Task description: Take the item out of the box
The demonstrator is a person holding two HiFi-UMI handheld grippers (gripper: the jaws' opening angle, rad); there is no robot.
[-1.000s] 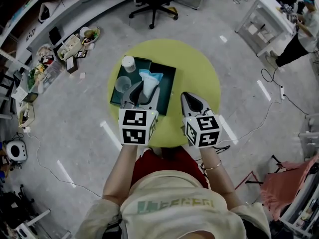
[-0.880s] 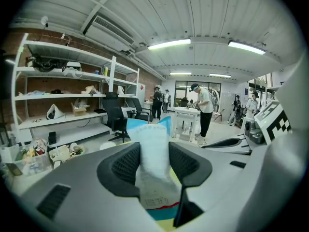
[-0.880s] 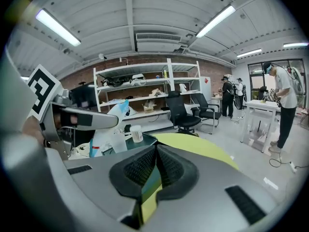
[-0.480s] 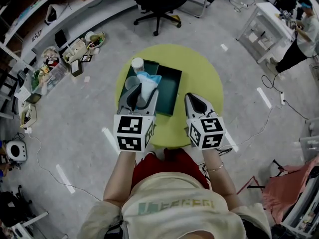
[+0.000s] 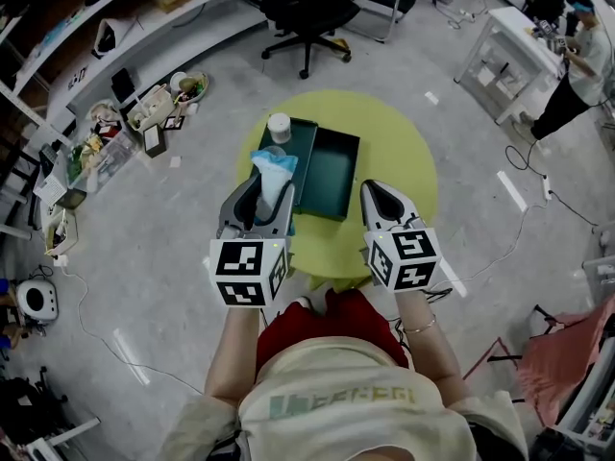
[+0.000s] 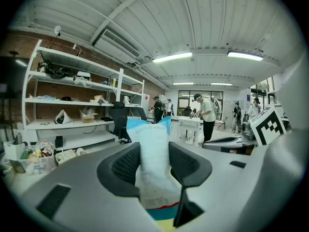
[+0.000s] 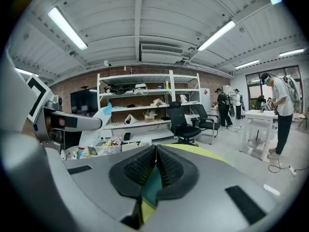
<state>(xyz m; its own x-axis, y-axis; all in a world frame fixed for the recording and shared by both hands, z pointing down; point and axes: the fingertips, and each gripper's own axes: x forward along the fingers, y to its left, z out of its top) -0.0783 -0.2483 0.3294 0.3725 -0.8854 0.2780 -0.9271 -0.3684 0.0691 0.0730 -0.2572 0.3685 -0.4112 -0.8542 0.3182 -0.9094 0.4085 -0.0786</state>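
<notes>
A dark teal open box [image 5: 332,166] lies on the round yellow-green table [image 5: 399,152]. My left gripper [image 5: 261,198] is shut on a white bag with a blue top [image 5: 272,173], held upright above the box's left edge. In the left gripper view the bag [image 6: 152,144] stands squeezed between the two dark pads [image 6: 126,166] of that gripper [image 6: 153,167]. My right gripper [image 5: 377,195] hovers shut and empty over the table's near side, just right of the box. Its pads [image 7: 145,168] meet in the right gripper view, where the bag [image 7: 94,124] shows at the left.
A white lidded cup [image 5: 279,126] stands at the box's far left corner. A black office chair [image 5: 307,8] is beyond the table. Clutter lines the floor at the left [image 5: 144,109]. A person [image 5: 577,51] stands by a white table [image 5: 504,51] at the far right.
My left gripper has carried the bag up and leftward, from over the middle of the box to its left edge. The right gripper stays shut beside it.
</notes>
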